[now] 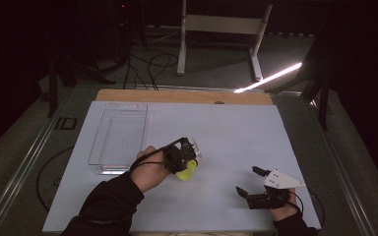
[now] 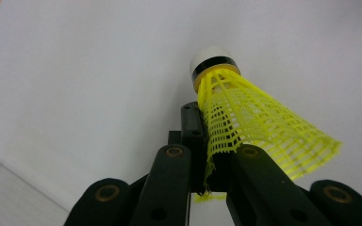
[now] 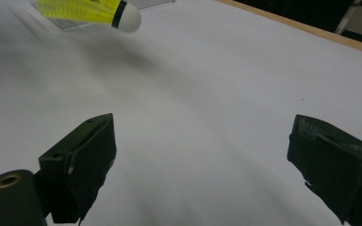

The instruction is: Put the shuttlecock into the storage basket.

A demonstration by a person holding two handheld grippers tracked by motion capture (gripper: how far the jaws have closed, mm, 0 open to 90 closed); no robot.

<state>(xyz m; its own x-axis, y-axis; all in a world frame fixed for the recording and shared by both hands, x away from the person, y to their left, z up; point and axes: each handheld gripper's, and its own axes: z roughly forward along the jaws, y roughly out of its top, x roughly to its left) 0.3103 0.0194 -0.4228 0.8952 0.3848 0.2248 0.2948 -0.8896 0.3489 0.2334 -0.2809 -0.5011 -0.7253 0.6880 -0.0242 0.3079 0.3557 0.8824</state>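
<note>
A yellow mesh shuttlecock with a white cork tip and black band hangs just above the white mat near its middle. My left gripper is shut on the edge of its skirt. In the left gripper view the shuttlecock points cork-first away from the gripper, whose jaws pinch the skirt's rim. My right gripper rests low near the mat's front right, open and holding nothing. In the right gripper view its gripper has jaws spread wide over bare mat, with the shuttlecock far off at top left.
A clear plastic tray lies on the mat's left side, just left of my left hand; its corner shows in the left gripper view. The white mat covers a wooden table. Table legs and cables stand on the floor beyond.
</note>
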